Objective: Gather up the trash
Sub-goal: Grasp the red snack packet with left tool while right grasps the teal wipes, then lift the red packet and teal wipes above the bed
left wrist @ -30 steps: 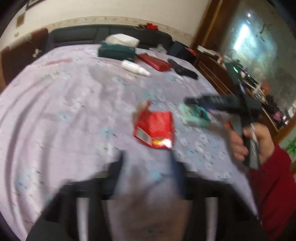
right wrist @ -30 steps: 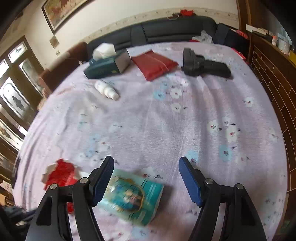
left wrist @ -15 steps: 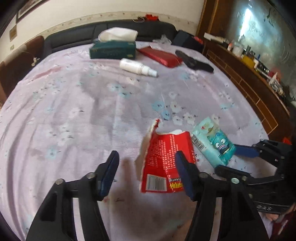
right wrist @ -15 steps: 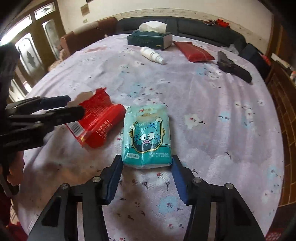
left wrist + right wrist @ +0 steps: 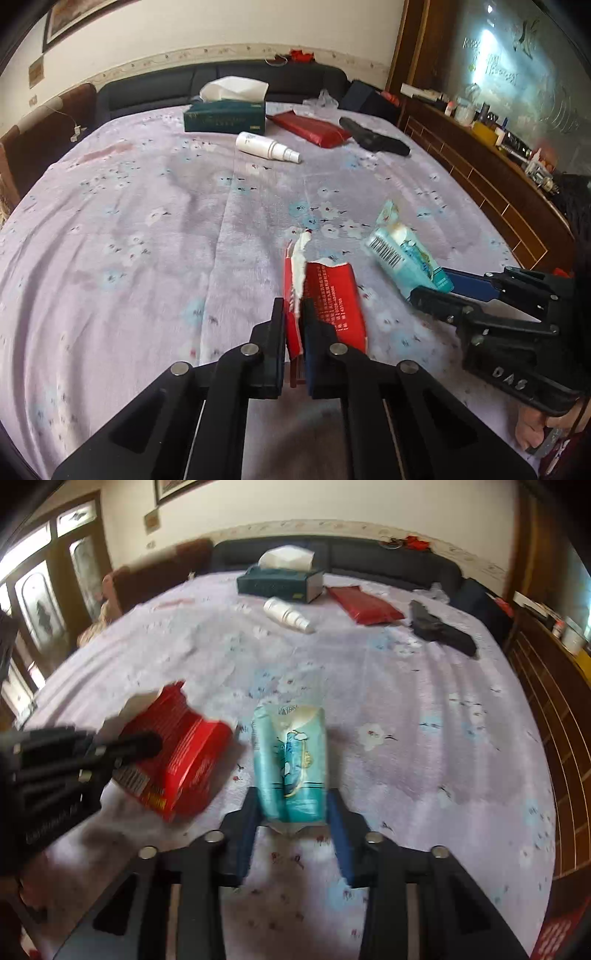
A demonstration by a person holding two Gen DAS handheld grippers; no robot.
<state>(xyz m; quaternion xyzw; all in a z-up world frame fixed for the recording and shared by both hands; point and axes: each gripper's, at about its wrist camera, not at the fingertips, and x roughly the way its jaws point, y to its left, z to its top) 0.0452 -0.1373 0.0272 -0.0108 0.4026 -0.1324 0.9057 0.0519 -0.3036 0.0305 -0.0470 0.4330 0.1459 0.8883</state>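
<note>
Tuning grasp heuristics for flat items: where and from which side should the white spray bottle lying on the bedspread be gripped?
Grip the white spray bottle across its wide cylindrical body, not the narrow nozzle end. It lies on its side, so come from above with the jaws straddling its width. The green tissue box sits close behind it and the bedspread in front is bare, so approach from the near side.

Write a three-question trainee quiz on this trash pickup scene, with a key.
1. True or false: the left gripper is shut on the red wrapper.
2. What does the right gripper pinch? A) teal tissue pack B) white bottle C) green tissue box
3. Fill in: the trash lies on a floral ____ cloth.

Key: 1 true; 2 A; 3 purple.
</note>
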